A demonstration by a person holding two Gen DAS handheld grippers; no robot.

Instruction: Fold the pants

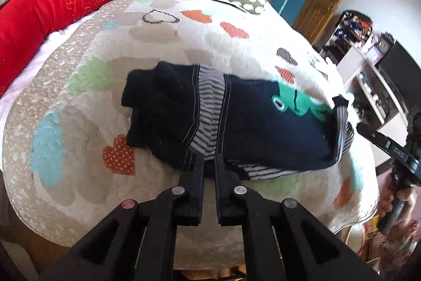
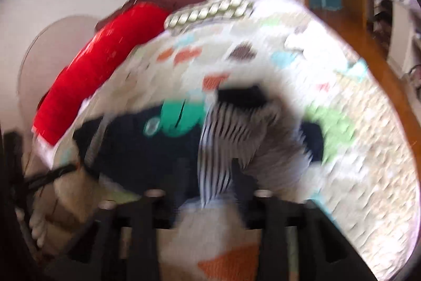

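While the pants: (image 1: 236, 123) lie bunched on the heart-print blanket (image 1: 158, 44) on the bed, we fold.
Left gripper: (image 1: 209, 162) nearly closed at the near hem; whether it pinches cloth, we cannot tell.
Right gripper: (image 2: 208, 186) appears clamped on striped lining, though blurred.
Technique: we should lift both ends level, keeping edges aligned.

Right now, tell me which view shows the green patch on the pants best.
The left wrist view: the green patch on the pants is sharp there. The right wrist view shows it only motion-blurred.
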